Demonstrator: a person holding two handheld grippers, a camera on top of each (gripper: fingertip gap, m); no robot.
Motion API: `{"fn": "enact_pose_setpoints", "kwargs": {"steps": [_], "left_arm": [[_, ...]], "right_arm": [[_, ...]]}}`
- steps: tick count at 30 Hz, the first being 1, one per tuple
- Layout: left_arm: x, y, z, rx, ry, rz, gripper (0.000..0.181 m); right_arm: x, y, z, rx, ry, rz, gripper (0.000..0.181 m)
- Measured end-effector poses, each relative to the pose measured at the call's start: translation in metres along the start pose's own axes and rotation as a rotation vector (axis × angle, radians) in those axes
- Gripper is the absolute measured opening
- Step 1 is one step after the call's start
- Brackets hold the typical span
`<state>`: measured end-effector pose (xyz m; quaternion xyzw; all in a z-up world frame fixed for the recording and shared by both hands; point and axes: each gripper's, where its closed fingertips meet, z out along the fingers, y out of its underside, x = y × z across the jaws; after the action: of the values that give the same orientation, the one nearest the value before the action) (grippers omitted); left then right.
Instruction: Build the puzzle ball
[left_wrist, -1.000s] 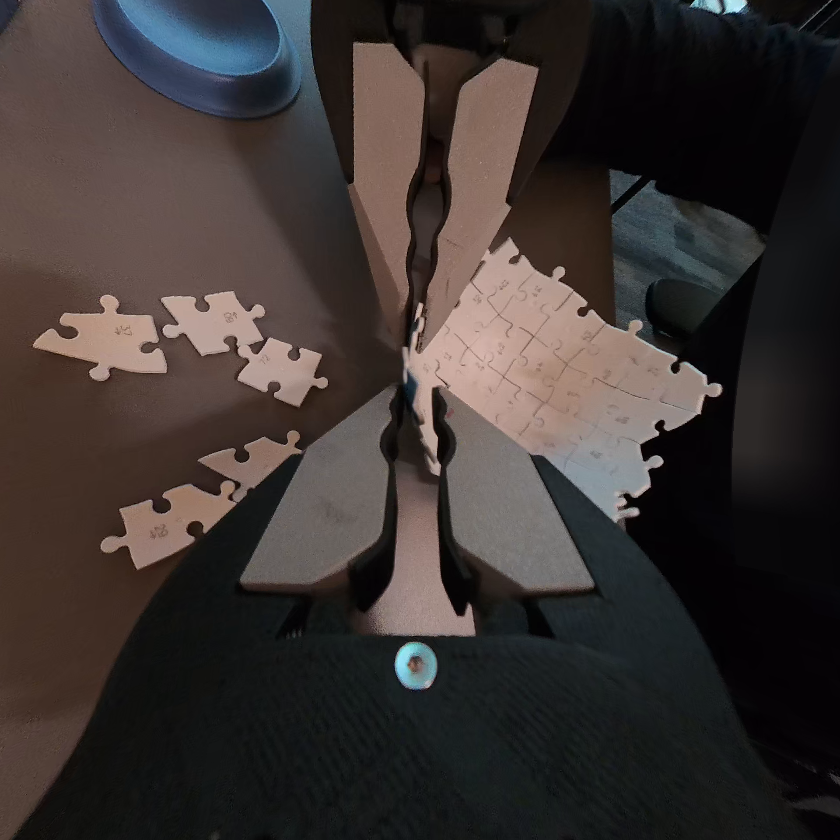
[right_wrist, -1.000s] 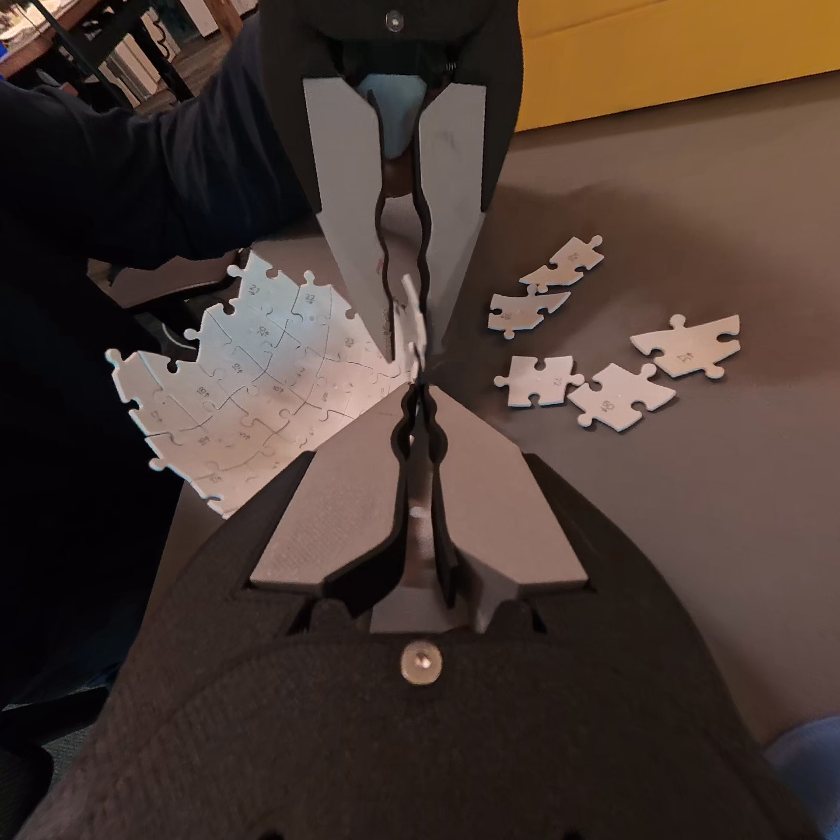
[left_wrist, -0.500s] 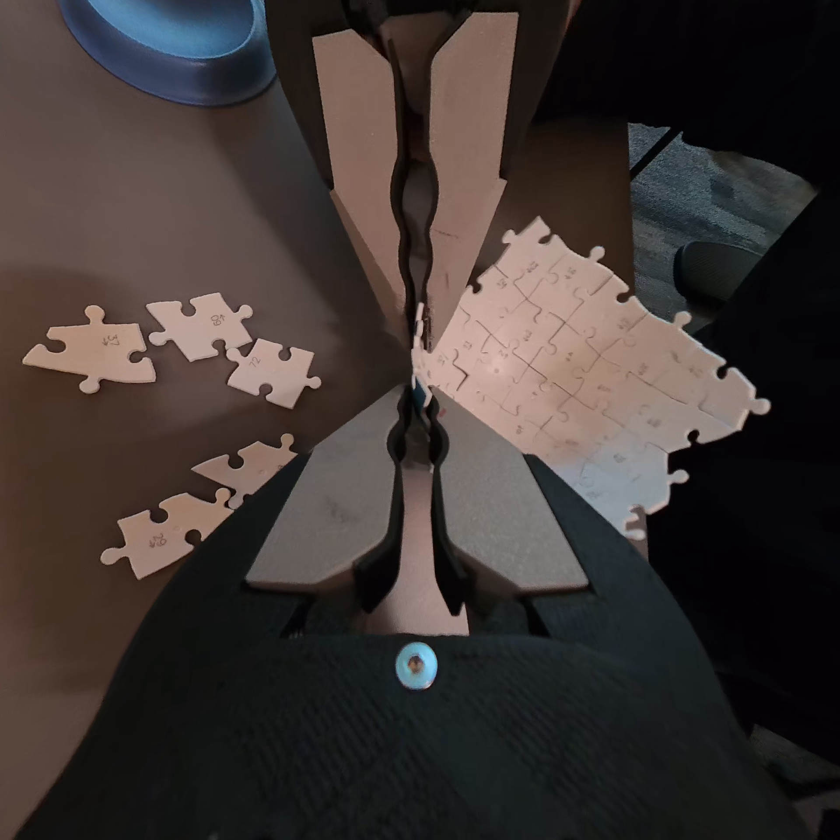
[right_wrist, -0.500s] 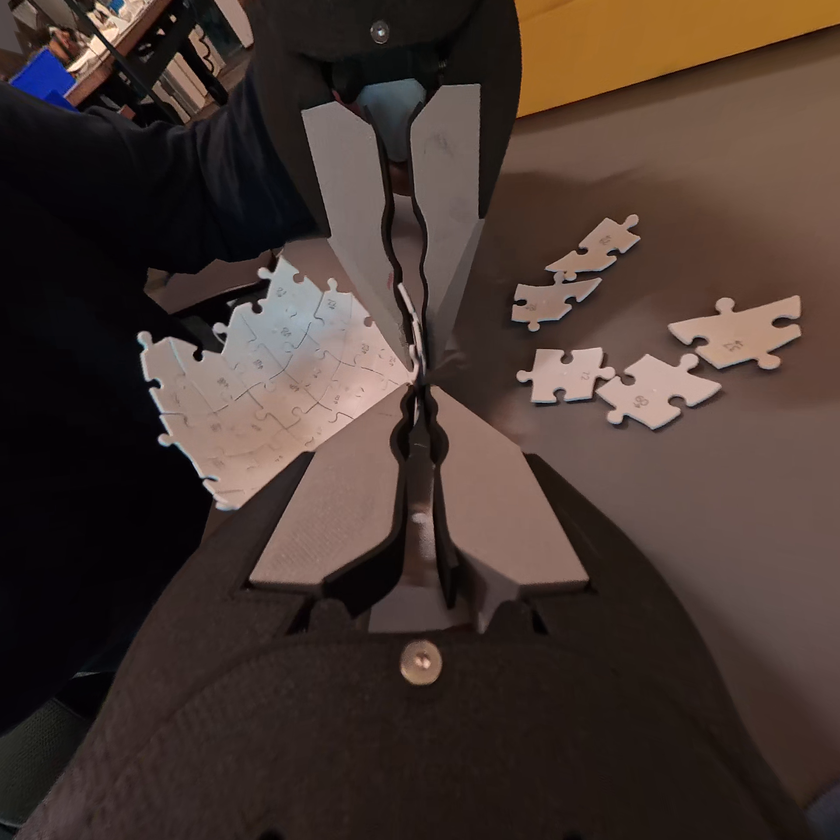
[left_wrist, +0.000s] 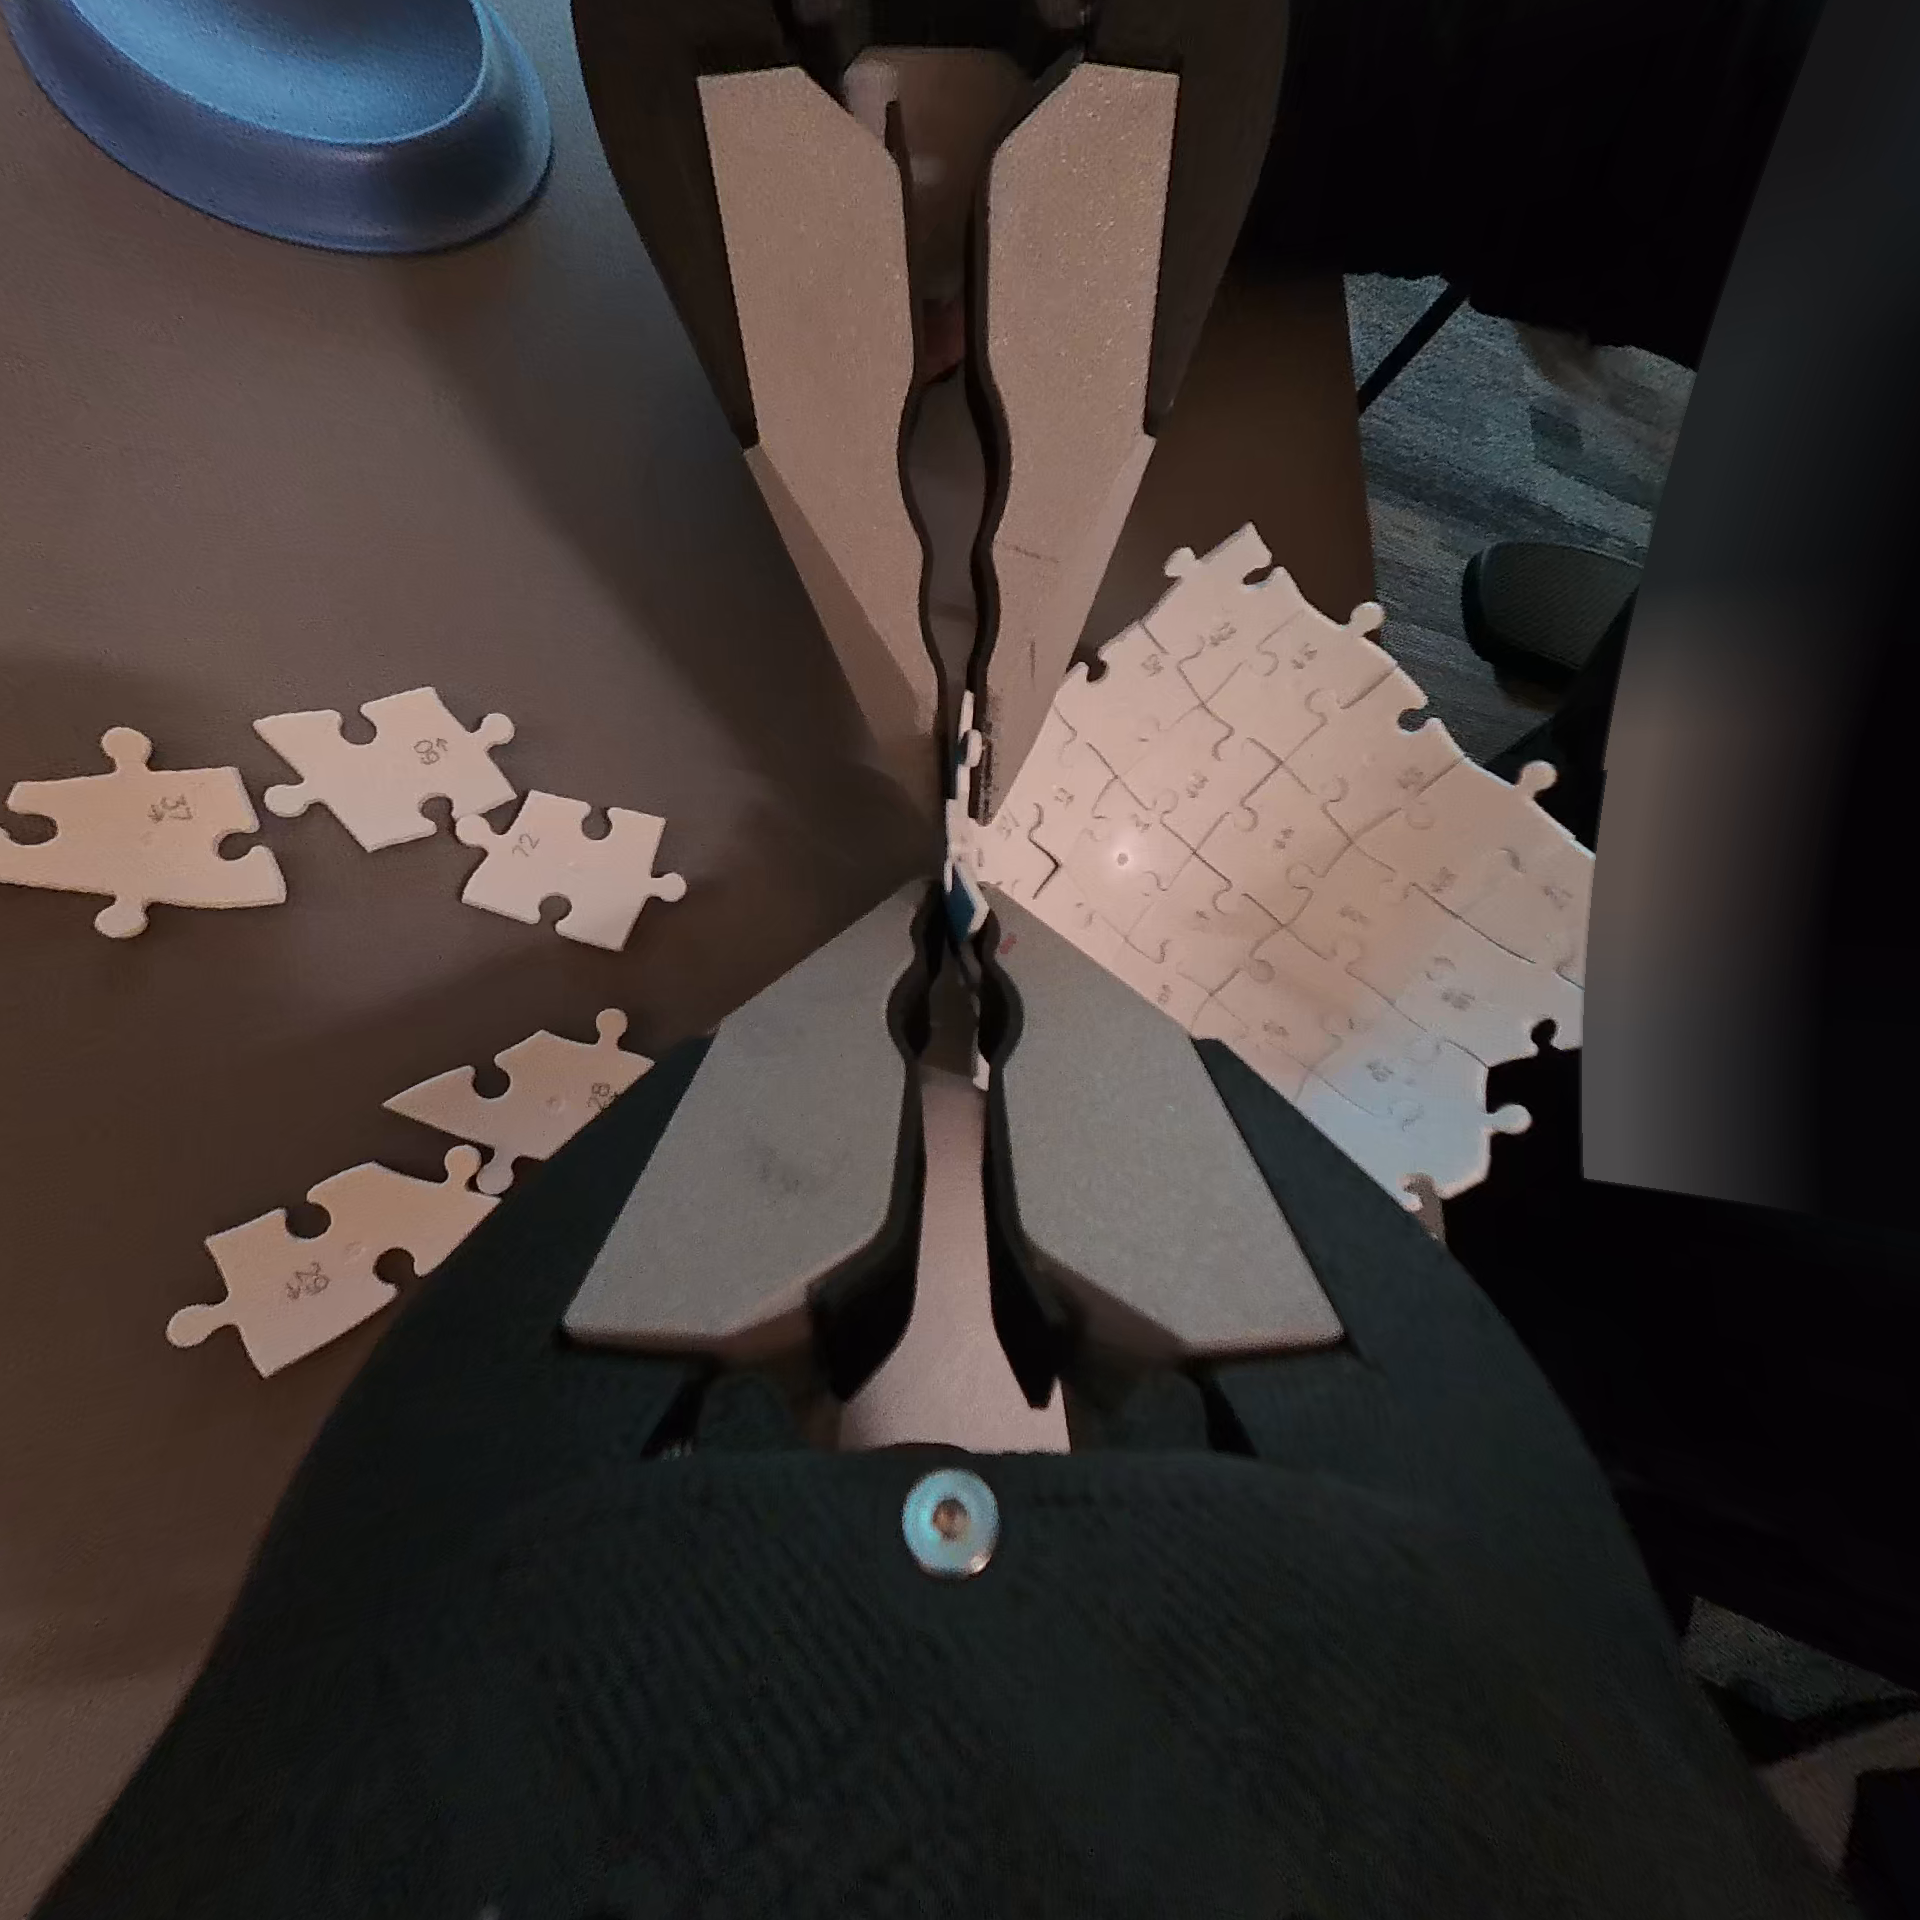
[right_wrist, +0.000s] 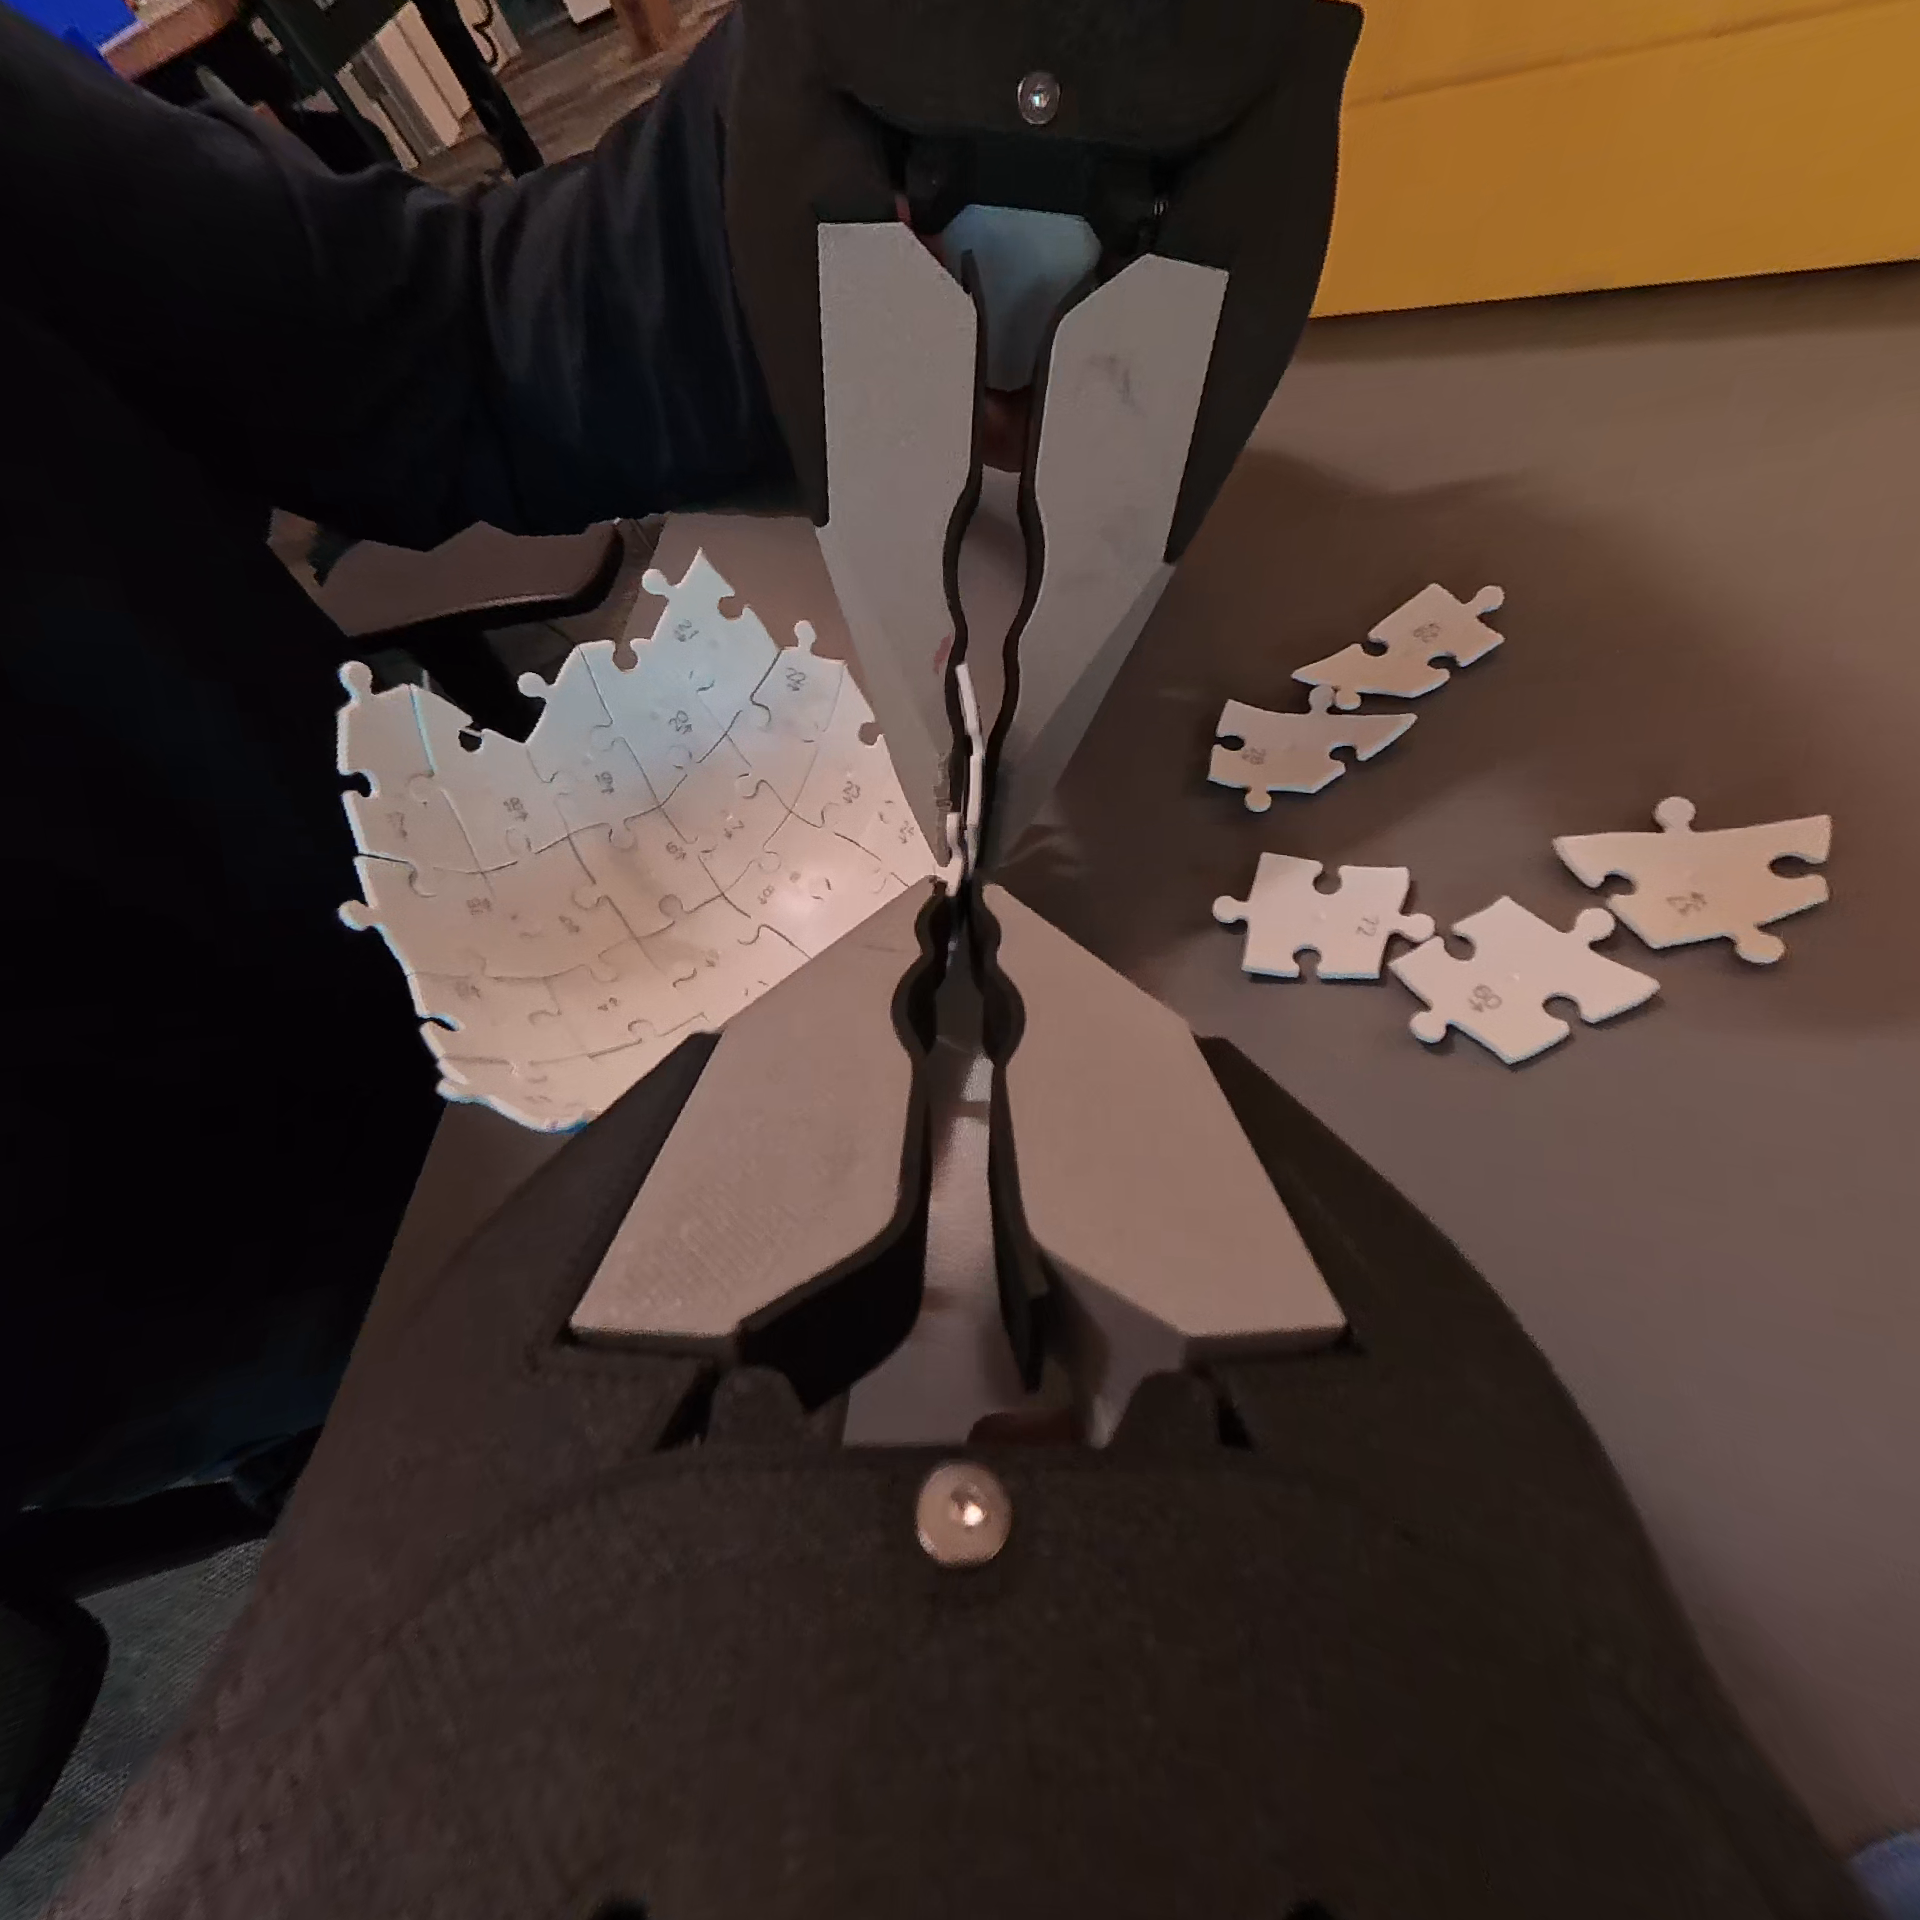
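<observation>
Grey desk (right_wrist: 1558, 1351) under both tools. I hold my left tool (left_wrist: 961, 914) and right tool (right_wrist: 961, 894) tip to tip, each pinched narrow on the rim of the curved puzzle shell (right_wrist: 623, 852), probably steadying a seam. Five loose pieces (left_wrist: 566, 868) lie apart on the other side.

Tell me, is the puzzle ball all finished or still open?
Still open. The puzzle ball is only a curved, bowl-shaped shell with a jagged, knobby rim, and five loose pieces lie on the table.
</observation>
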<state>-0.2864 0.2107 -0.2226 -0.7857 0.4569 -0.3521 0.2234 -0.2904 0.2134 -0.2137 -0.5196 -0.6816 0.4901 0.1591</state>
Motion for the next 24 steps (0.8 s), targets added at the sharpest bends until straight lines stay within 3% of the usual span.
{"fn": "enact_pose_setpoints", "kwargs": {"steps": [3,8,16,24], "left_arm": [[0.001,0.000,0.000,0.001,0.006,0.000,0.000],[-0.002,0.001,0.001,-0.008,-0.015,-0.002,0.001],[-0.007,-0.001,0.000,-0.004,-0.063,-0.048,0.000],[-0.005,0.001,0.002,-0.020,-0.046,-0.064,0.001]], "right_arm": [[-0.001,0.000,0.000,-0.001,-0.003,-0.002,0.000],[0.002,0.001,0.001,0.010,-0.075,0.208,0.000],[0.005,-0.002,0.001,0.049,-0.086,0.294,0.006],[0.006,-0.001,0.005,0.016,0.033,0.177,0.000]]}}
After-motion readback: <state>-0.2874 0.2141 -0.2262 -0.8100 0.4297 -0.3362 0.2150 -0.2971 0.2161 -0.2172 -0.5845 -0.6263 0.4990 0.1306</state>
